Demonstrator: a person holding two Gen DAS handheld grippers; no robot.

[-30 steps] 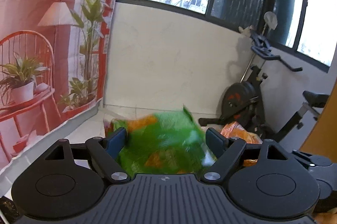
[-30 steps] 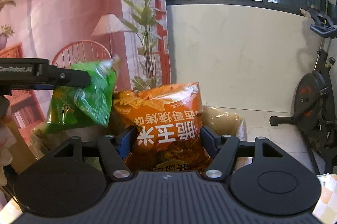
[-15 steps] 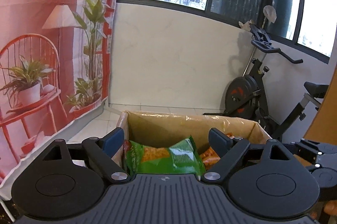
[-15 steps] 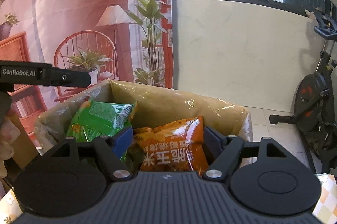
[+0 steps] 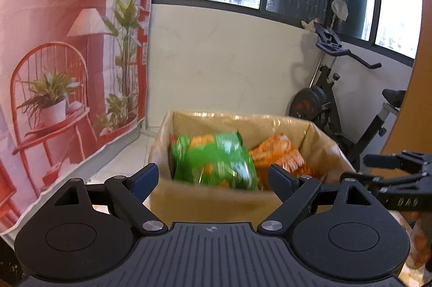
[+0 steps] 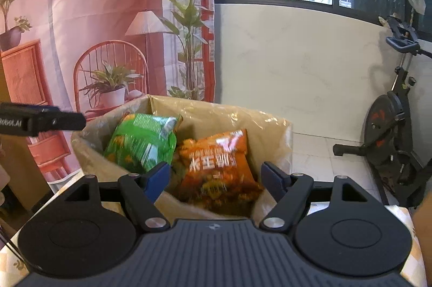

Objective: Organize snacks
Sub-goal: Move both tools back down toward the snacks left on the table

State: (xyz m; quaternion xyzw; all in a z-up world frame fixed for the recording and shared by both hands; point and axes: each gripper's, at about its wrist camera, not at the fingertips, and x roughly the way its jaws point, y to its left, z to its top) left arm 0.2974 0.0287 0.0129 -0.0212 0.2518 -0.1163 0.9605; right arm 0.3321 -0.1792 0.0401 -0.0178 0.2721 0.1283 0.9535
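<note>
Centrally in both wrist views sat the cardboard box [image 6: 272, 136], lined with shiny plastic. Inside it the green snack bag [image 6: 141, 142] lay at left, touching the orange snack bag [image 6: 218, 168] at right. At lower centre the left gripper [image 5: 213, 177] and right gripper [image 6: 216, 176] gaped wide, each holding nothing

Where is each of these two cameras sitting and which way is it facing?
Left wrist: on the left gripper, facing the cardboard box; the right gripper shows at its right edge.
Right wrist: on the right gripper, over the box's near rim; the left gripper enters from the left.
Shared: box, green bag, orange bag, exercise bike.
</note>
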